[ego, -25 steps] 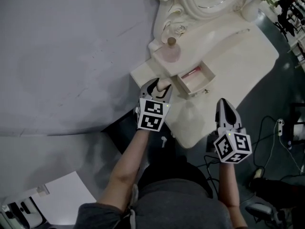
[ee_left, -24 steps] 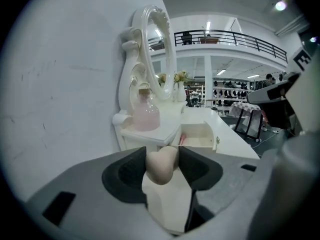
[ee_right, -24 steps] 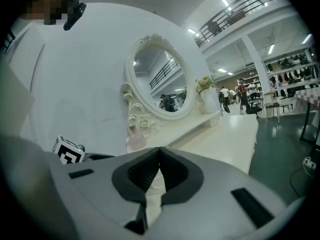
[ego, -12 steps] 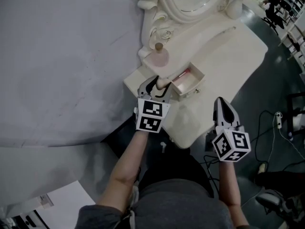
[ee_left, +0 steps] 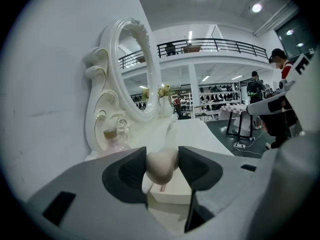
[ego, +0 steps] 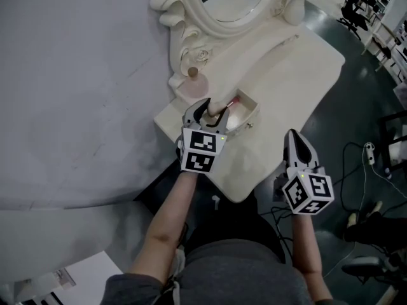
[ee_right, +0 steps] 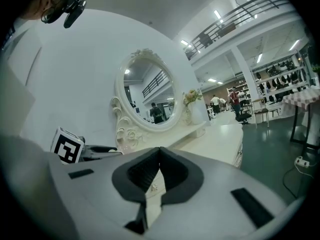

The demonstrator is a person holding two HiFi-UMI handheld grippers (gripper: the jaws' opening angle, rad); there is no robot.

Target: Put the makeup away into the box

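A beige egg-shaped makeup sponge (ee_left: 161,165) sits pinched between the pads of my left gripper (ee_left: 162,166). In the head view the left gripper (ego: 210,112) hangs with the sponge (ego: 217,113) over the near left corner of the small cream box (ego: 253,110), which stands open on the white dressing table (ego: 289,68). A pink item (ego: 233,101) lies inside the box. From the left gripper view the box (ee_left: 172,190) lies just beyond the jaws. My right gripper (ego: 294,140) floats off the table's near edge, shut (ee_right: 159,156) with nothing in it.
A pink perfume bottle (ego: 191,85) stands left of the box by the ornate oval mirror (ego: 219,8). A vase with flowers (ego: 295,4) sits at the table's far end. Grey wall runs along the left. Cables lie on the floor (ego: 362,164) at right.
The left gripper has risen and moved with the sponge from beside the box to over its near corner. The right gripper has drifted slightly forward, still shut.
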